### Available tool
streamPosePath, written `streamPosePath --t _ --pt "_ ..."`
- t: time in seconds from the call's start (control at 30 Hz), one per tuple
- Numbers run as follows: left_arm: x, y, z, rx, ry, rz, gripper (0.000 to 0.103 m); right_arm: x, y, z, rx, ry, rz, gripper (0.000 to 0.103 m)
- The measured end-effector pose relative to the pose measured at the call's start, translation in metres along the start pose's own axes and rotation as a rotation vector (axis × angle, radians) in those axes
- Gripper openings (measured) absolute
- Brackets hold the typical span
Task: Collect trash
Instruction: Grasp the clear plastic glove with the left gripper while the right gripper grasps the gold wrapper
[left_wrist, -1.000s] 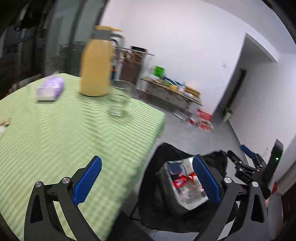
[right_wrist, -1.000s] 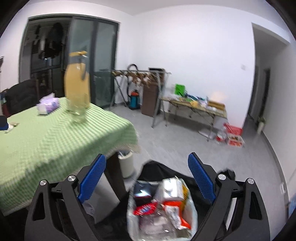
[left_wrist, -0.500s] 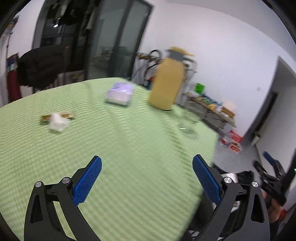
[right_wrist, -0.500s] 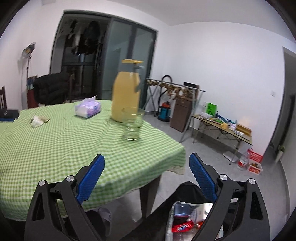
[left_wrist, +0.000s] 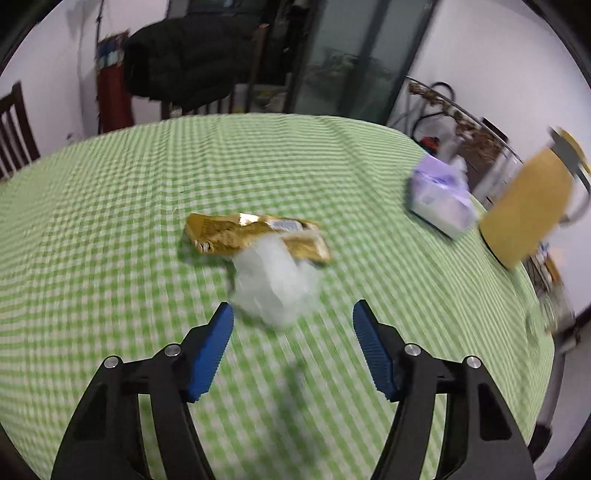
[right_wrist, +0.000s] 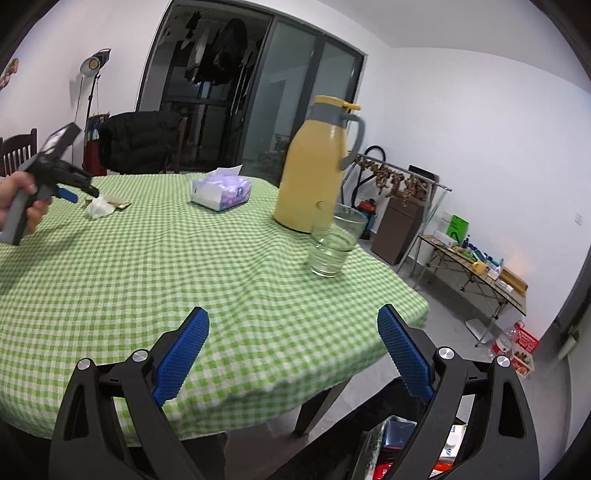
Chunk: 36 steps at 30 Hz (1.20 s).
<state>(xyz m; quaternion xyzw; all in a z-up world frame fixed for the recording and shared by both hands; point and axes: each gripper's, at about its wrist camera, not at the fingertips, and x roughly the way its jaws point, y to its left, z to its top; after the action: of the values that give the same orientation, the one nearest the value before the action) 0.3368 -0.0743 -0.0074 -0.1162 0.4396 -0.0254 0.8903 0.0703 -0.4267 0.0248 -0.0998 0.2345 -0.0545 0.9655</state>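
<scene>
A crumpled white tissue (left_wrist: 275, 282) lies on the green checked tablecloth (left_wrist: 110, 221), leaning on a gold snack wrapper (left_wrist: 251, 236) just behind it. My left gripper (left_wrist: 293, 328) hovers right before the tissue; its jaws are closing and the pads touch nothing. The right wrist view shows that same gripper (right_wrist: 79, 188), held in a hand, tilted down at the tissue (right_wrist: 99, 208) and wrapper (right_wrist: 120, 203) on the far left. My right gripper (right_wrist: 293, 345) stands open over the near table edge, empty. The trash bag (right_wrist: 406, 454) with rubbish sits on the floor below it.
A purple tissue box (right_wrist: 221, 192), a yellow jug (right_wrist: 316, 173) and a glass of water (right_wrist: 334, 243) stand on the table's right part. Chairs, one draped with a dark coat (left_wrist: 184, 62), stand behind it. A cluttered folding table (right_wrist: 476, 266) is by the wall.
My left gripper swung from over the trash bag across the table to the tissue and wrapper, and its jaws have narrowed. My right gripper rose from the bag to face the tabletop.
</scene>
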Motion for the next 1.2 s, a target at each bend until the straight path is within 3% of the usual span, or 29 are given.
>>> streamPosePath --t 0.07,0.17,0.2,0.23,0.3,0.37,0.4,0.5,0.63,0.7,0.83,0.93,1.07,1.2 --pt "0.016 0.005 0.012 -0.02 0.017 -0.029 0.064 0.009 0.004 0.005 -0.009 0.01 0.009 0.089" --pt "0.037 0.005 0.018 0.001 0.034 0.042 0.061 0.027 0.011 0.016 -0.018 0.028 0.016 0.089" --pt "0.04 0.004 0.018 0.008 0.04 0.05 0.045 0.031 0.014 0.018 -0.018 0.031 0.021 0.089" --pt "0.046 0.004 0.019 0.014 0.066 0.047 0.041 0.037 0.018 0.024 -0.019 0.032 0.031 0.089" --pt "0.044 0.007 0.024 0.008 0.092 0.019 0.02 0.044 0.025 0.034 -0.024 0.026 0.05 0.089" --pt "0.019 0.012 0.037 -0.021 0.08 -0.119 0.016 0.052 0.035 0.048 -0.032 0.01 0.079 0.089" --pt "0.004 0.013 0.044 -0.021 0.043 -0.154 0.014 0.057 0.041 0.055 -0.035 0.006 0.093 0.089" --pt "-0.07 0.027 0.069 -0.029 -0.17 -0.244 0.014 0.075 0.061 0.077 -0.029 -0.002 0.151 0.089" --pt "-0.124 0.074 0.081 -0.13 -0.32 -0.269 0.014 0.105 0.109 0.11 -0.07 -0.035 0.231 0.089" --pt "-0.13 0.099 0.085 -0.184 -0.325 -0.262 0.014 0.122 0.135 0.122 -0.135 -0.037 0.25 0.089" --pt "-0.133 0.154 0.088 -0.309 -0.316 -0.282 0.014 0.187 0.214 0.15 -0.39 0.069 0.41 0.089" --pt "-0.133 0.168 0.089 -0.329 -0.327 -0.227 0.014 0.225 0.27 0.173 -0.563 0.1 0.505 0.089" --pt "-0.122 0.174 0.087 -0.308 -0.302 -0.172 0.014 0.264 0.33 0.195 -0.612 0.145 0.572 0.089" --pt "-0.108 0.187 0.087 -0.348 -0.267 -0.159 0.014 0.27 0.385 0.196 -0.609 0.17 0.662 0.089"
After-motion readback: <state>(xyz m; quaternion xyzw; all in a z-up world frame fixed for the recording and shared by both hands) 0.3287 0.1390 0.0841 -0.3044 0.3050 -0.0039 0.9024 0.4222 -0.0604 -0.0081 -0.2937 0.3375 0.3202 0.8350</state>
